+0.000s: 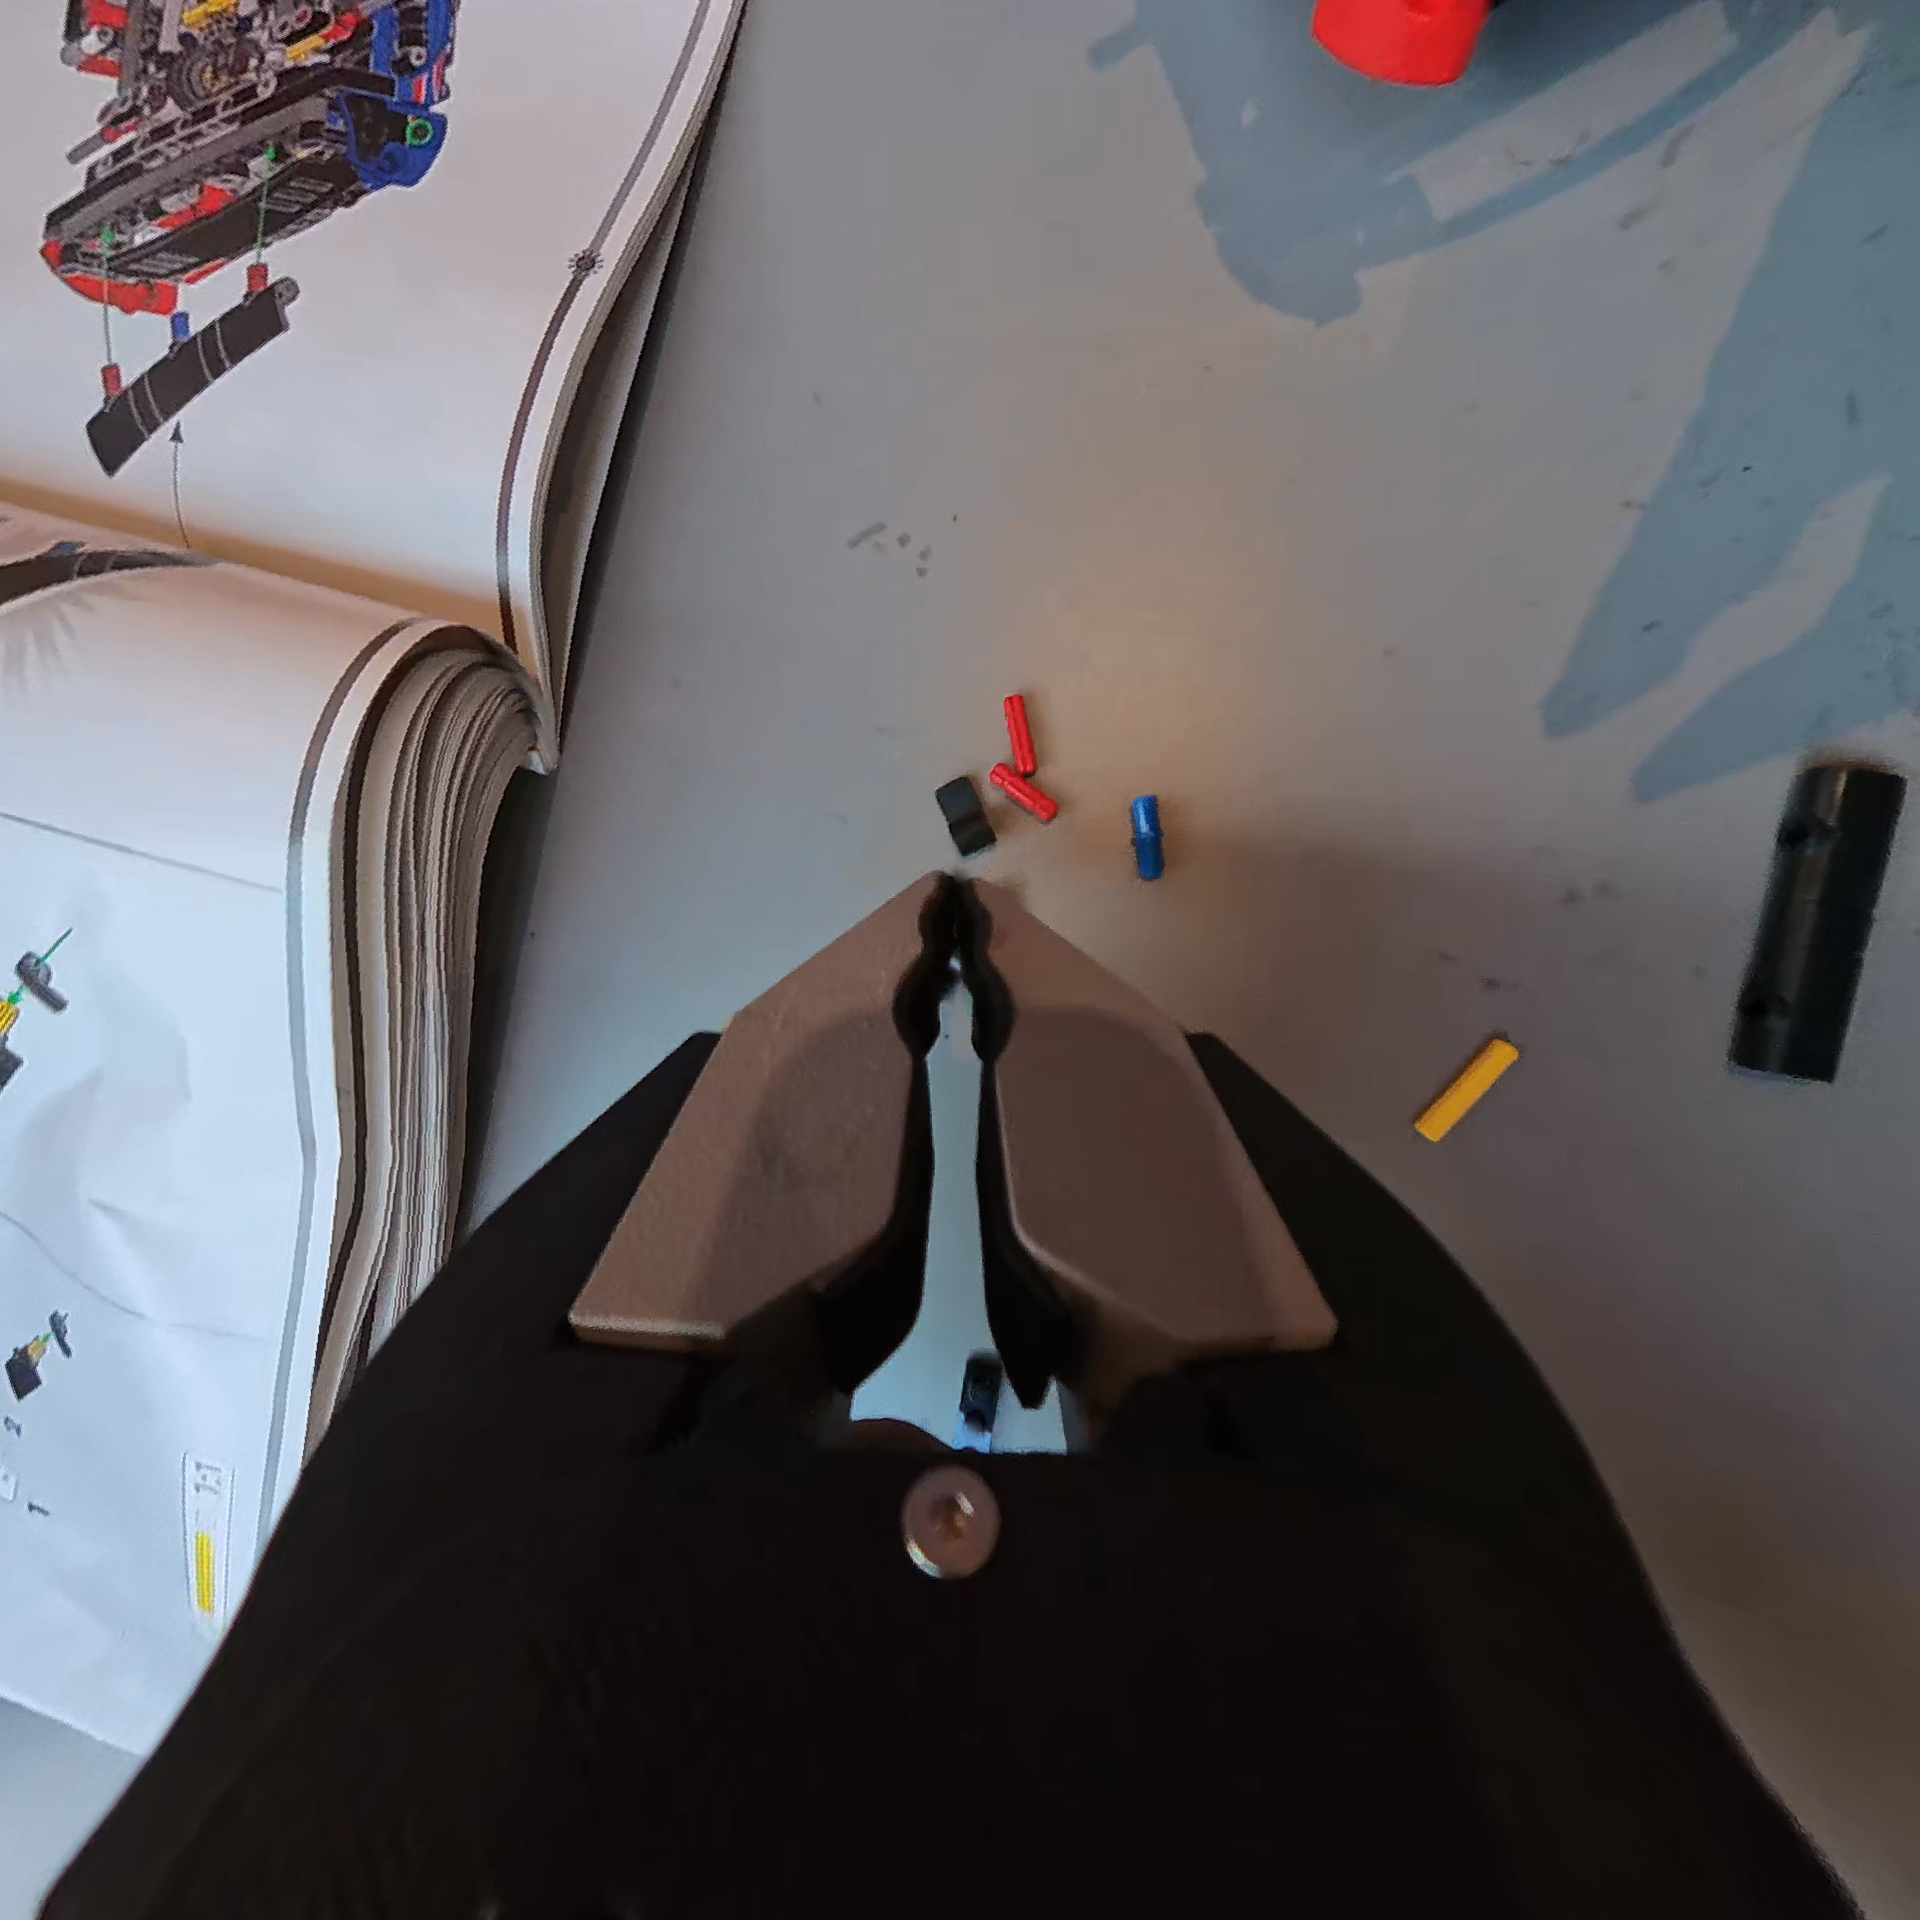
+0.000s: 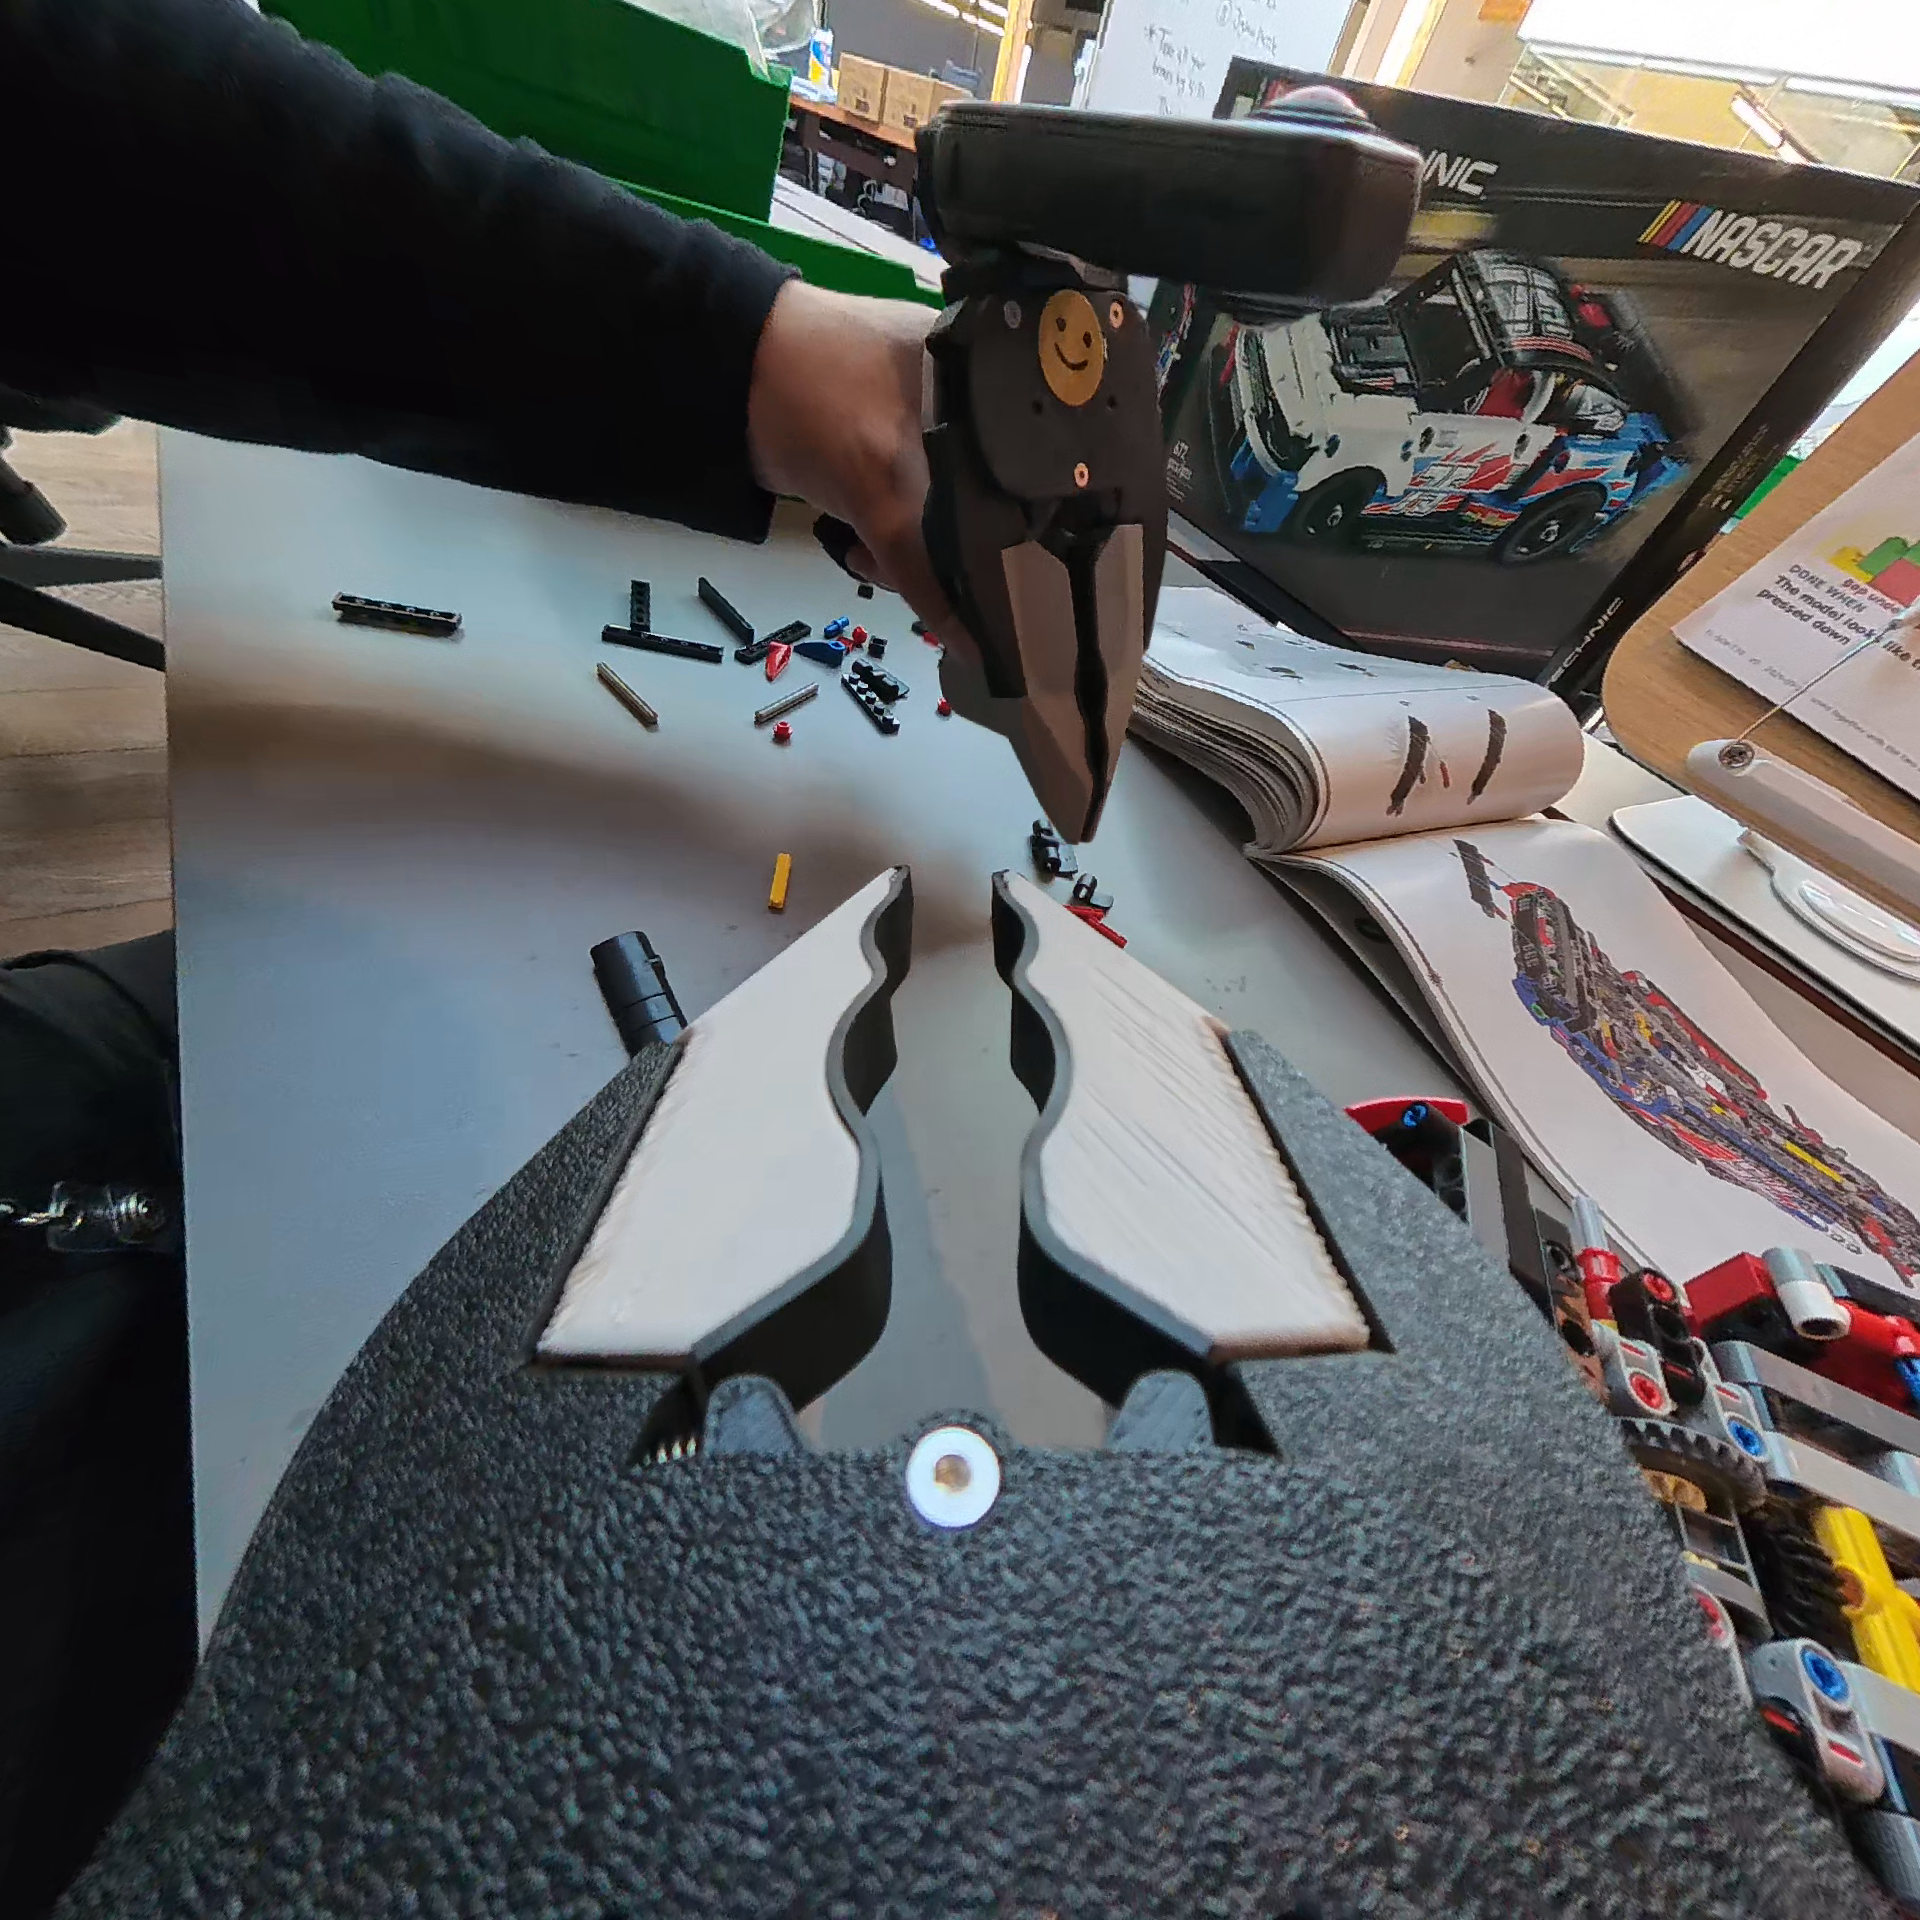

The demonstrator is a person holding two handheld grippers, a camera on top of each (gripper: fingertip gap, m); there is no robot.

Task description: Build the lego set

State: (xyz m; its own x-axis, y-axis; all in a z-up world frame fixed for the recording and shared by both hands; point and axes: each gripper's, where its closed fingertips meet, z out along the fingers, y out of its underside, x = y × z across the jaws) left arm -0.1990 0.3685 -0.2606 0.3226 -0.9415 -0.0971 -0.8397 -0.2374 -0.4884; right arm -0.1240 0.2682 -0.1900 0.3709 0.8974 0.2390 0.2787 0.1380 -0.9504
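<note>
My left gripper (image 1: 954, 883) is shut, and I see nothing between its tips. It hovers just behind a small black piece (image 1: 964, 818), two red pins (image 1: 1023, 792) and a blue pin (image 1: 1146, 836) on the grey table (image 1: 1247, 468). In the right wrist view the left gripper (image 2: 1081, 826) points down at the table, tips closed, right beside a black piece (image 2: 1051, 847). My right gripper (image 2: 951, 883) is open and empty, low over the table. Another black piece (image 2: 1086, 888) and the red pins (image 2: 1096, 923) lie just past its right fingertip.
The open instruction booklet (image 1: 260, 727) lies to the left; it also shows in the right wrist view (image 2: 1403, 748). A yellow piece (image 1: 1467, 1089) and a black cylinder part (image 1: 1813, 920) lie to the right. The part-built model (image 2: 1766, 1403), the set's box (image 2: 1507, 416) and several loose pieces (image 2: 810, 665) surround the work area. Tip to tip, the grippers are about 15 cm apart. My left gripper is the nearer one to the blue pin (image 1: 1146, 836): about 4 cm, against 12 cm.
</note>
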